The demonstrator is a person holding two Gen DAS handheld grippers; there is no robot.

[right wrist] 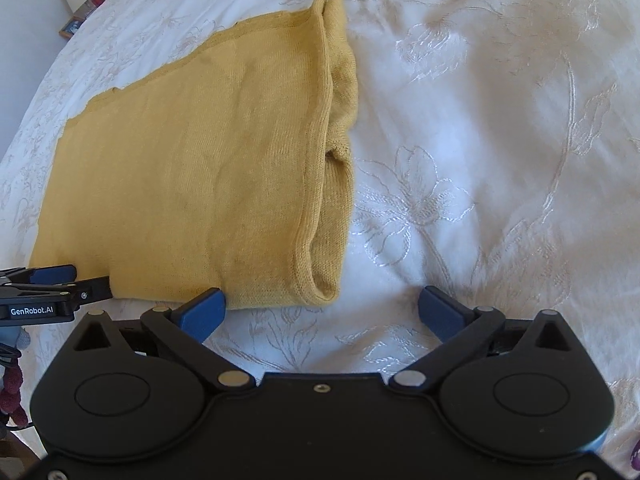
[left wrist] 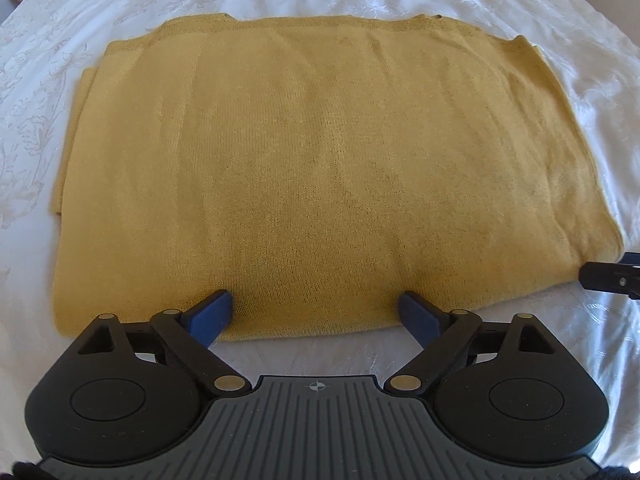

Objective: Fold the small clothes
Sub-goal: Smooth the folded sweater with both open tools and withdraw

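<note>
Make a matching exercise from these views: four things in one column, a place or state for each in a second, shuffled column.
1. mustard-yellow knitted garment
2. white embroidered bedspread
3. left claw
4. right claw

A. open, astride the garment's near right corner
B. folded flat
C. open, both pads on the garment's near edge
D. spread under everything

Pairs: 1-B, 2-D, 3-C, 4-A

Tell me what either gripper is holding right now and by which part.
Nothing is held. The left gripper and right gripper both stand open at the near edge of the folded yellow garment, pads not pinching it.
</note>
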